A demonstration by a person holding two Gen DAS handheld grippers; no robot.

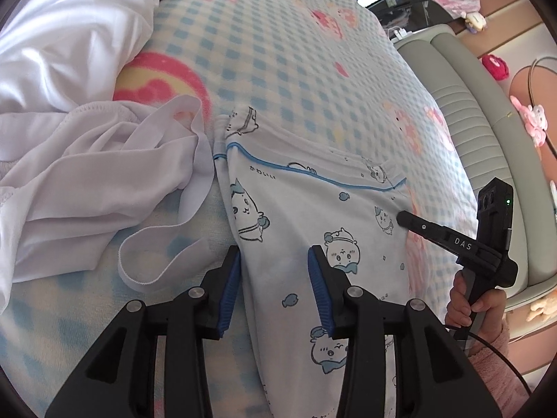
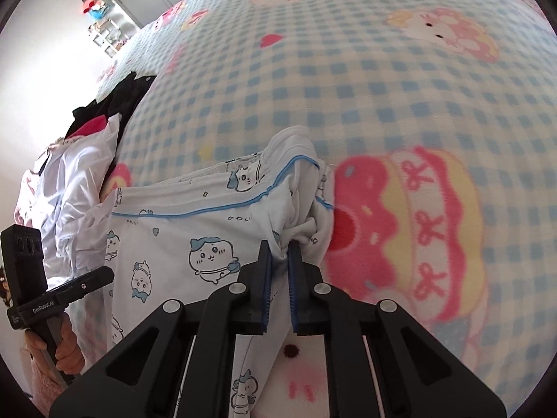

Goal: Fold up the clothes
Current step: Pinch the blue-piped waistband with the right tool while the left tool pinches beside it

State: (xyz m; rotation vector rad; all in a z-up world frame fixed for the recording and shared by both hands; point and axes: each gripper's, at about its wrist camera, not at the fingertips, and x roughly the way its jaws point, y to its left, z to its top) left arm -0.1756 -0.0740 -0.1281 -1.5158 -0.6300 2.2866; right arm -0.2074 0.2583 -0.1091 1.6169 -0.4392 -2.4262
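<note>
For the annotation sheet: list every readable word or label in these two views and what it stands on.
"DAS": on the right hand-held gripper, along its arm.
"GenRobot.AI": on the left hand-held gripper, along its body.
"かわいい": printed on the cartoon-print garment.
Pink lettering on the checked blanket: too blurred to read.

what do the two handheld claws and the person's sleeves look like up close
Each claw is black angular plastic with silver round bolts and ribbed blue pads: the left claw and the right claw. From the side, each is a black pistol-grip handle with a boxy camera on top; one bears "DAS", the other "GenRobot.AI". A black cable trails from the right one. The sleeves are fuzzy pink.
</note>
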